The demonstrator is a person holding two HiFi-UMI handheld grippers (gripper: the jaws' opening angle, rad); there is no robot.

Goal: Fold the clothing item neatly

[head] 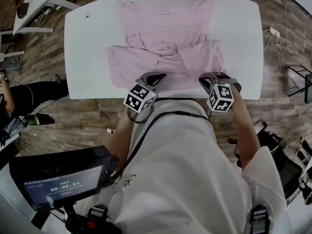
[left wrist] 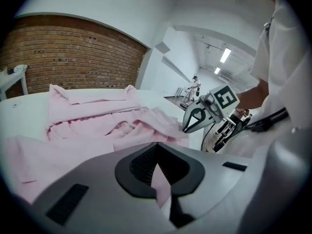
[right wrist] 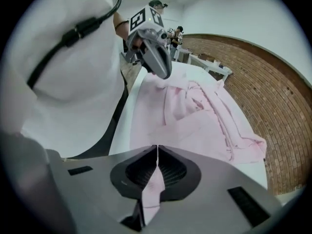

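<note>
Left hand-held gripper (head: 155, 75), right hand-held gripper (head: 213, 76), both pinching pink shirt (head: 165, 38), white table (head: 87, 43)

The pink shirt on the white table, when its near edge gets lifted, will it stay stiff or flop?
Probably floppy: the pink shirt lies creased and bunched at its middle. Likely light and thin: the left gripper and the right gripper each shut on just a slim fold. It may slide easily on the smooth white table.
</note>
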